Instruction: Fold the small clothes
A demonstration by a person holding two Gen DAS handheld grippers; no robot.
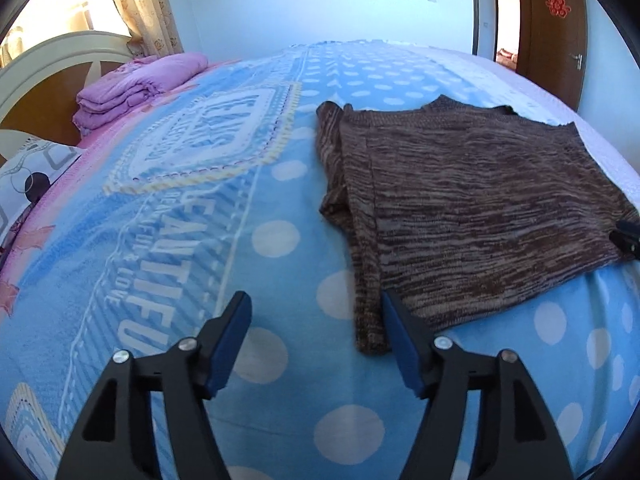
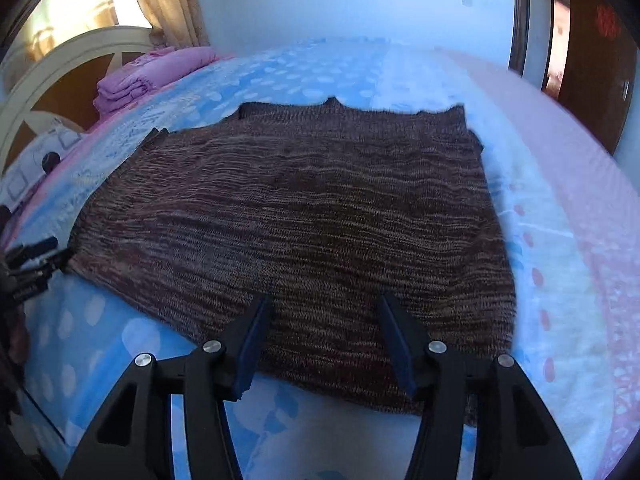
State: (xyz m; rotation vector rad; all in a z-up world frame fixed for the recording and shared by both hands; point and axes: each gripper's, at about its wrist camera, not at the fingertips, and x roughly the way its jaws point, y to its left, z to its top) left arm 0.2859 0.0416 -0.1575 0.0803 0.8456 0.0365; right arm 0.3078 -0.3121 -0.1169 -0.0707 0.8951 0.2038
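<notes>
A brown knitted sweater (image 1: 472, 196) lies flat on a blue blanket (image 1: 280, 240) with white dots that covers a bed, its sleeve (image 1: 364, 280) folded in along the left side. At far left in the left wrist view, a pillow (image 1: 28, 176) sits by the wooden headboard (image 1: 44, 80), with a stack of folded purple bedding (image 1: 132, 84) just beyond it and curtains (image 1: 148, 12) behind. The left gripper (image 1: 316, 304) hangs over the blanket at the sweater's near left corner with its blue pads spread wide and nothing between them; its right finger (image 1: 400, 344) stands beside the cuff end of the sleeve, though whether it touches the knit cannot be told. Farther right, a brown door (image 1: 556, 32) with a red paper decoration (image 1: 558, 2) stands open at the room's far corner. In the blurred right wrist view, the right gripper (image 2: 324, 300) is poised over the near hem of the sweater (image 2: 304, 208), its fingers apart and pinching nothing, the knit showing in the gap between them. The left gripper (image 2: 36, 260) shows at the picture's left edge, next to the sweater's corner.
</notes>
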